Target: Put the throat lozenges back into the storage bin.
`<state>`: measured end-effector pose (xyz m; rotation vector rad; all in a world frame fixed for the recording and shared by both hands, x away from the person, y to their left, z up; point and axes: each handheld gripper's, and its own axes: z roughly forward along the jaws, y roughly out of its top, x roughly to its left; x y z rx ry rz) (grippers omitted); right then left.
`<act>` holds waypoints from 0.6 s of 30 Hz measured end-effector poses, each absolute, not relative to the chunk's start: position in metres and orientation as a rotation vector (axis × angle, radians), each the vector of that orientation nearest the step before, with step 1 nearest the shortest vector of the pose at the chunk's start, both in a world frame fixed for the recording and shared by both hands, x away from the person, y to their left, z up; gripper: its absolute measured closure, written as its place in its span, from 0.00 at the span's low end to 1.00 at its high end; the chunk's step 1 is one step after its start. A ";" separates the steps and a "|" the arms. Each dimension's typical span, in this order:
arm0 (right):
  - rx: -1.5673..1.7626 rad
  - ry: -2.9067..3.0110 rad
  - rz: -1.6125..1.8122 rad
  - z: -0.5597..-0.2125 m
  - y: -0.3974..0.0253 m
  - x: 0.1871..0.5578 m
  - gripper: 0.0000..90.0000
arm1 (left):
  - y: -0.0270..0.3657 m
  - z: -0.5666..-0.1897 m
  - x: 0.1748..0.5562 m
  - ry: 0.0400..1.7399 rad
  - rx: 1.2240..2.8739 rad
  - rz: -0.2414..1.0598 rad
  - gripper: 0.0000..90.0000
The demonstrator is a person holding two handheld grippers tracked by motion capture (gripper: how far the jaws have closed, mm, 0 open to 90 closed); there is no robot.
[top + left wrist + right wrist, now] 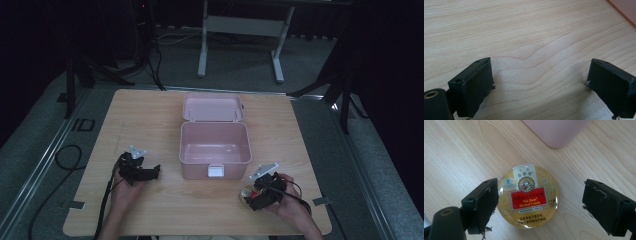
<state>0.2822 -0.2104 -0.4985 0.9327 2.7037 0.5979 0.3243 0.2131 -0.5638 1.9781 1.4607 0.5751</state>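
right hand-held gripper agape: candy tin | high view: pink box open

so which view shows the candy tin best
The right gripper view: the candy tin lies flat between the open jaws, its label readable. The high view gives a small gold disc partly behind the right gripper. The left gripper view looks at the table.

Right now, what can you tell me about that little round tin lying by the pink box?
The tin is round, flat and golden, with a glossy lid; a red label reads "Nin Jiom Herbal Candy" among Chinese characters under a small emblem. It looks like metal. It lies flat and closed on the wooden table, just in front of the pink box, near its right corner. The right gripper straddles it with jaws open; the left jaw sits against its edge, the right stands clear.
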 end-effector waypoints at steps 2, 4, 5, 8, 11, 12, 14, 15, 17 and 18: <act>0.928 2.715 0.580 -0.500 -0.208 0.282 0.15 | 0.213 -0.564 0.324 1.461 1.979 0.575 0.08; 0.923 2.719 0.573 -0.501 -0.208 0.282 0.15 | 0.213 -0.564 0.324 1.461 1.978 0.575 0.08; 0.925 2.725 0.566 -0.502 -0.206 0.283 0.15 | 0.213 -0.564 0.324 1.461 1.978 0.575 0.08; 0.913 2.735 0.553 -0.503 -0.205 0.283 0.15 | 0.213 -0.564 0.324 1.461 1.978 0.575 0.08; 0.912 2.745 0.549 -0.503 -0.203 0.283 0.15 | 0.213 -0.564 0.324 1.461 1.979 0.575 0.08; 0.912 2.747 0.545 -0.503 -0.203 0.283 0.15 | 0.213 -0.564 0.324 1.460 1.979 0.575 0.08; 0.909 2.753 0.541 -0.504 -0.202 0.283 0.15 | 0.213 -0.564 0.324 1.461 1.979 0.575 0.08; 0.909 2.753 0.541 -0.504 -0.202 0.283 0.15 | 0.213 -0.564 0.324 1.461 1.979 0.575 0.08; 0.912 2.763 0.534 -0.506 -0.201 0.283 0.15 | 0.213 -0.564 0.324 1.461 1.978 0.575 0.08; 0.912 2.763 0.534 -0.506 -0.201 0.283 0.15 | 0.213 -0.564 0.324 1.461 1.979 0.575 0.08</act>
